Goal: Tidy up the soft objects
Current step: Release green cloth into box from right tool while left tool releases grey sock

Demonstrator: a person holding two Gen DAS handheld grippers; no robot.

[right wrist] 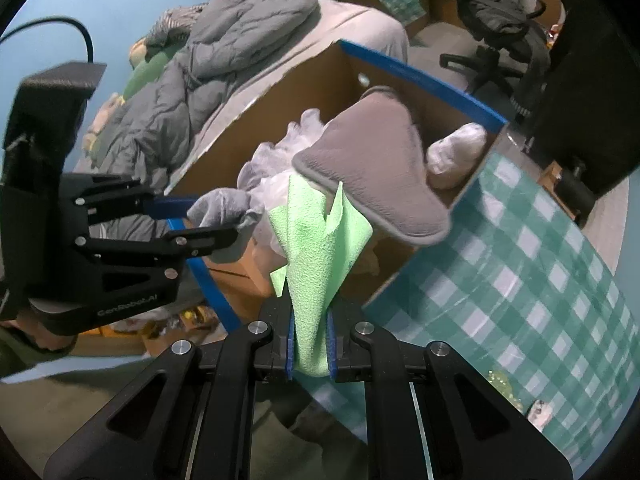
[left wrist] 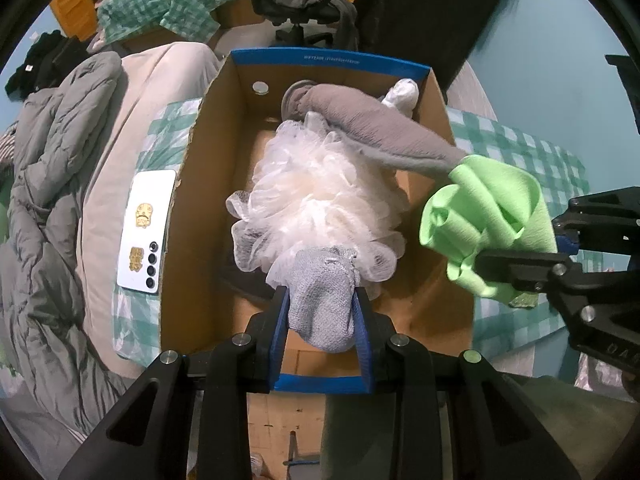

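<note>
A cardboard box (left wrist: 208, 184) with blue-taped rims stood on a green-and-white checked cloth (right wrist: 520, 280). To the left of the left tongs (left wrist: 322, 312) lay a bed with a grey quilt (left wrist: 52, 184) and a white phone (left wrist: 146, 232) just beside the box wall. Beyond the box stood a black office chair (left wrist: 300, 4), against blue walls.

The box lay open at the top, its far end ahead of the left tongs. A white mesh pouf (left wrist: 320, 196) filled its middle, and bare cardboard floor showed on either side. A grey slipper (left wrist: 372, 128) lay with its long axis slanting from the far wall toward the right rim, its near end over the edge.

The left tongs, narrowly parted, gripped a grey knitted cloth (left wrist: 324, 304) above the near end of the box, touching the pouf. The right tongs (right wrist: 311, 344) were closed on a green cloth (right wrist: 316, 248), which stood up from them toward the slipper, at the box's right rim.
</note>
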